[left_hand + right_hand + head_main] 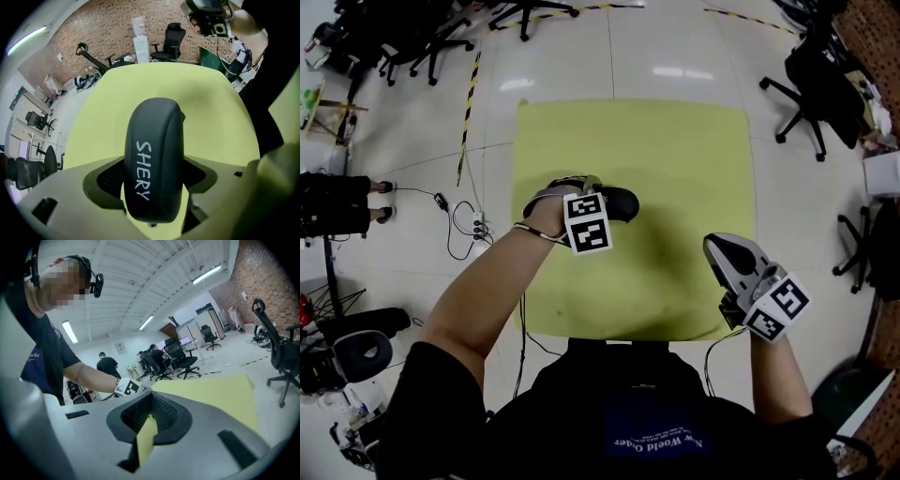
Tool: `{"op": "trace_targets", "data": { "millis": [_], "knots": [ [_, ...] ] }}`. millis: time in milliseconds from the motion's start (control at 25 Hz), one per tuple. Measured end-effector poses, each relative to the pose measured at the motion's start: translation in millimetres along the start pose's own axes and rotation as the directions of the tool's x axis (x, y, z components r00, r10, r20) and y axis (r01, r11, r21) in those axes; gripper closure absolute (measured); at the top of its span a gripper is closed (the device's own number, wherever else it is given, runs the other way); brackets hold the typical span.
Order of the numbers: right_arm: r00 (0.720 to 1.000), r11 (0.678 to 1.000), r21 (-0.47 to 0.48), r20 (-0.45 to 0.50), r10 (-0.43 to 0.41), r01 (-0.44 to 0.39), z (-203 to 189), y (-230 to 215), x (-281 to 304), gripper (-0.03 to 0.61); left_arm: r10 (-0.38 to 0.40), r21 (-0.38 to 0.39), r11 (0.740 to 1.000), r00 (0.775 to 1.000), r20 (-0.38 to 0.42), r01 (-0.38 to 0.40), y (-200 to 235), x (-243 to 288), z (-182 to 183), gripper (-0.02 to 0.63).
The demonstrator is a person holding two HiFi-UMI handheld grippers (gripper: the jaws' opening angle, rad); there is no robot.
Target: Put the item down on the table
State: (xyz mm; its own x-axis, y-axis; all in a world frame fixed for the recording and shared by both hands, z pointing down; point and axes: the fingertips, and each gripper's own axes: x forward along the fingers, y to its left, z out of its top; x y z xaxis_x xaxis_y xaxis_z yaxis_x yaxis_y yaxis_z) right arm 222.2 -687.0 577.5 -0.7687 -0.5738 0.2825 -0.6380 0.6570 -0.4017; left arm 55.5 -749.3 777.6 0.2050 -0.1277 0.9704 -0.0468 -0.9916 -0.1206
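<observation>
A black oblong case [622,204] with "SHERY" written on it in white sits clamped between the jaws of my left gripper [602,200], over the left middle of the yellow-green table [675,150]. In the left gripper view the case [154,159] stands on edge between the pale fingers [70,187] and fills the gap. I cannot tell whether it touches the table. My right gripper [722,251] hangs at the table's near right edge, shut with nothing in it. In its own view, the right gripper [149,425] shows only a thin slit with the table [220,394] behind it.
Black office chairs [811,89] stand on the tiled floor to the right and at the back left. Cables and a power strip [476,225] lie on the floor left of the table. A person's feet [380,200] show at the far left.
</observation>
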Motion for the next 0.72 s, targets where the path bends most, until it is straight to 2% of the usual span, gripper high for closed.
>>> {"op": "trace_targets", "data": {
  "millis": [480, 600, 720],
  "knots": [
    [1.000, 1.000, 0.013, -0.002, -0.001, 0.001, -3.6, -0.5, -4.3, 0.592, -0.083, 0.002, 0.997, 0.996, 0.017, 0.083, -5.7, 0.8, 0.5, 0.258],
    [1.000, 1.000, 0.009, 0.005, -0.001, 0.001, -1.7, 1.7, -5.3, 0.592, -0.092, -0.038, 0.995, 0.993, 0.071, 0.095, -5.5, -10.7, 4.4, 0.258],
    [1.000, 1.000, 0.002, 0.011, -0.004, 0.004, 4.1, 5.8, -8.2, 0.592, -0.075, -0.117, 0.989, 0.985, 0.158, 0.094, -4.8, -35.6, 6.9, 0.258]
  ]
}}
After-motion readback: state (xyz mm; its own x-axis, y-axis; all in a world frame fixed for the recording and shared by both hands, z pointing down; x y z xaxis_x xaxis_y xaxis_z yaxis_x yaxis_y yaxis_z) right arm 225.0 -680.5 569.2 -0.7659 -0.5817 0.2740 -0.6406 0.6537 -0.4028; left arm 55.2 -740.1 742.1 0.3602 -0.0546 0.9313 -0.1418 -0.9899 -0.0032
